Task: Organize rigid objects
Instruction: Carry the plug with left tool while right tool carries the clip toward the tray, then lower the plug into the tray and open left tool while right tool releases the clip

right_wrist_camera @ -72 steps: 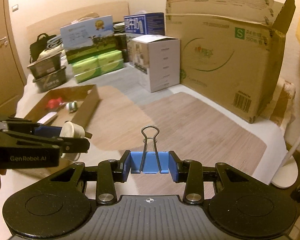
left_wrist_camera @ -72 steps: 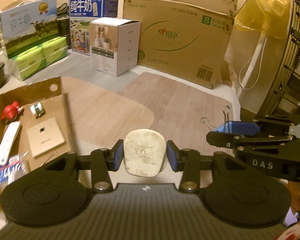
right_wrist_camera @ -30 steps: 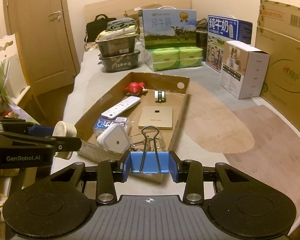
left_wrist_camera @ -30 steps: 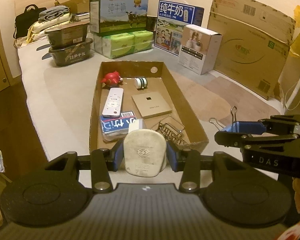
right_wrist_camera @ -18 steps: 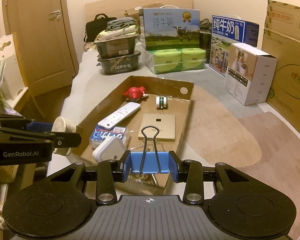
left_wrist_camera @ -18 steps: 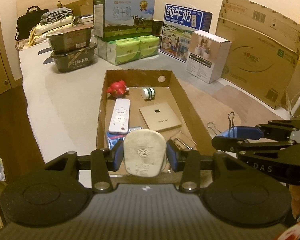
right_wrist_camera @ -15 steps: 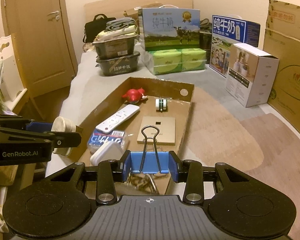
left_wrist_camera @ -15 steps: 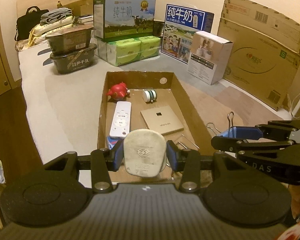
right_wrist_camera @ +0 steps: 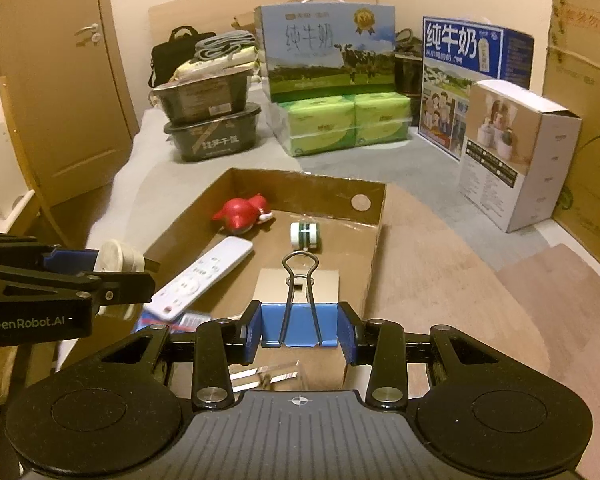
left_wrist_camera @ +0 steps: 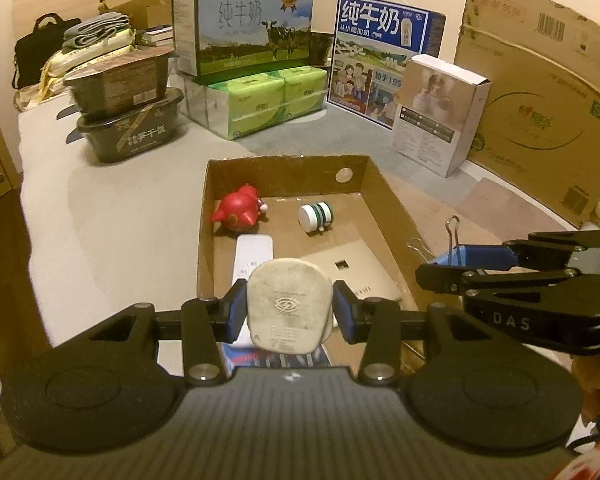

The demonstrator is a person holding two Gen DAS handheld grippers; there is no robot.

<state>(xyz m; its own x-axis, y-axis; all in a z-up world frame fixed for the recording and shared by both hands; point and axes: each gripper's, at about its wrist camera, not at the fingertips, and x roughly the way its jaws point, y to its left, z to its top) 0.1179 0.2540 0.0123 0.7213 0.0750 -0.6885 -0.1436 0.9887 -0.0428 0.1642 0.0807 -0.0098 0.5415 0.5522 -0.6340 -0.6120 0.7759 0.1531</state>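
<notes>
Both claws have swung in over the shallow brown cardboard tray (left_wrist_camera: 384, 184): left claw (left_wrist_camera: 290, 312) pinching the off-white fused plug (left_wrist_camera: 290, 304), right claw (right_wrist_camera: 299, 330) pinching the blue binder clip (right_wrist_camera: 298, 326). Released here, either could strike the white remote (right_wrist_camera: 204, 278) or bounce out.

Between my left fingers (left_wrist_camera: 236, 312) sits a plug (left_wrist_camera: 290, 310); ahead of them lies the tray (left_wrist_camera: 284, 168) with a toy (left_wrist_camera: 238, 210), a remote (right_wrist_camera: 204, 276) and a roll (left_wrist_camera: 315, 216) inside.
</notes>
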